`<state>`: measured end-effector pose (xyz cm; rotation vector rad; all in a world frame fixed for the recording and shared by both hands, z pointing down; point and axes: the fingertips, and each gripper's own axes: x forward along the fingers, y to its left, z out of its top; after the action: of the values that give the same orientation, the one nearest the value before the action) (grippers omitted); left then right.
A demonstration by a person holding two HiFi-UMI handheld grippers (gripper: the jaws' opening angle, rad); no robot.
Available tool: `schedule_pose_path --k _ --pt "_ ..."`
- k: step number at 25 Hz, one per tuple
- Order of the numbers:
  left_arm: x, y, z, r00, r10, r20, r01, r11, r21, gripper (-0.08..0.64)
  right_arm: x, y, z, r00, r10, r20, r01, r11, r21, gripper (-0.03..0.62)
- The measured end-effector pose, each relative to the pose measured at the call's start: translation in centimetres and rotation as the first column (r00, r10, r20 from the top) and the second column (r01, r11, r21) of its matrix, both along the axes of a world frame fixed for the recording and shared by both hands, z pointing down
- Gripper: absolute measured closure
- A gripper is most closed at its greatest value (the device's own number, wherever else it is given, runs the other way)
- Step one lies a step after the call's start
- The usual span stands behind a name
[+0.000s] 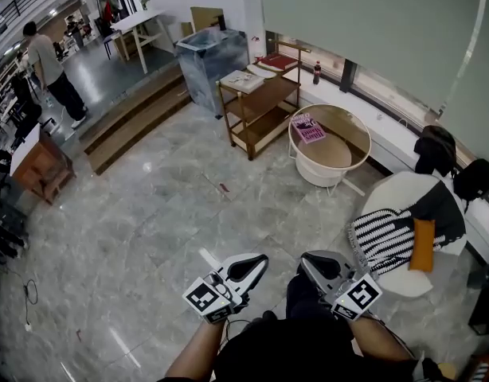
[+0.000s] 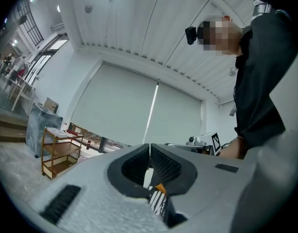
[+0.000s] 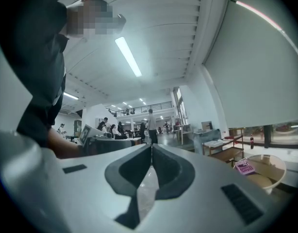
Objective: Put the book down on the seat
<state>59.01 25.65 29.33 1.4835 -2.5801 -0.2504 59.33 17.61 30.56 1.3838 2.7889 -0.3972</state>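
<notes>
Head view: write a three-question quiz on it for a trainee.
1. True or false: the left gripper and the right gripper have their fingers shut on the pink book.
2. Where does the pink book lie? A: at the round beige tub. B: on the floor. C: on a striped blanket.
3. What colour is the cushion on the white chair?

Key: 1 false, both grippers are shut and empty, near the person; 2 A; 3 orange.
</notes>
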Motion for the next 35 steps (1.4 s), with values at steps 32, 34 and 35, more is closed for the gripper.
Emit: schedule_pose_path --k 32,34,35 --pt "-39.3 -9.8 5.2 0.991 -0.101 -0.086 0.100 0.995 -0.015 0.529 -38.4 -11.8 6.9 0.993 -0.043 -0.111 0.039 0.999 -0.038 0.561" --pt "-42.2 -9.1 5.8 0.991 -0.100 -0.092 0.099 0.995 -0.010 0.529 -40.9 -11.9 7.6 0.992 -0.024 -0.127 0.021 1.000 -0.024 0.561" --pt "-43.7 -8.7 6.1 0.990 -0.097 -0.100 0.097 0.995 -0.001 0.529 -42.3 -11.8 7.8 0.991 -0.011 -0.137 0.008 1.000 -0.019 0.561"
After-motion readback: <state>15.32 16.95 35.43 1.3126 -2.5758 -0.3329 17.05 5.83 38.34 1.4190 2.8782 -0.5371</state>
